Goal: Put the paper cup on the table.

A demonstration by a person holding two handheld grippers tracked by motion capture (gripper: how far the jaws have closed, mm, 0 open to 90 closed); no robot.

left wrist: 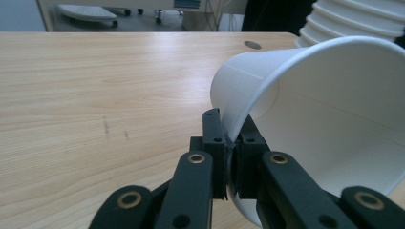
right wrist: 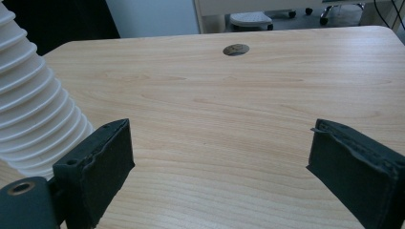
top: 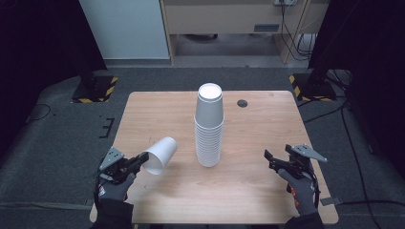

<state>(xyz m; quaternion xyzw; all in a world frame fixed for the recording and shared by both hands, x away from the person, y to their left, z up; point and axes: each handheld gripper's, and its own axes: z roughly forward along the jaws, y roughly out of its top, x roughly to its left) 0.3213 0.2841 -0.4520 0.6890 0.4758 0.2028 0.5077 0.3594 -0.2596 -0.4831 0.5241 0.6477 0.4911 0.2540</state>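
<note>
on the wooden tabletop [top: 267, 200], the left tool [top: 141, 158] pinches the rim of 1 tilted paper cup [top: 160, 155], just left of the cup stack [top: 209, 126], while the right tool [top: 268, 160] gapes empty.

Both hands wear dark grey gloves with orange-red markings and black sleeves. The left tool [top: 141, 158] is black, with a grey three-cornered plate on top; its linked arms carry brass-ringed pivot holes. The right tool [top: 268, 157] is black too, with the same grey plate, a trailing black cable and broad, dark, rough-edged pads [right wrist: 105, 164].
</note>
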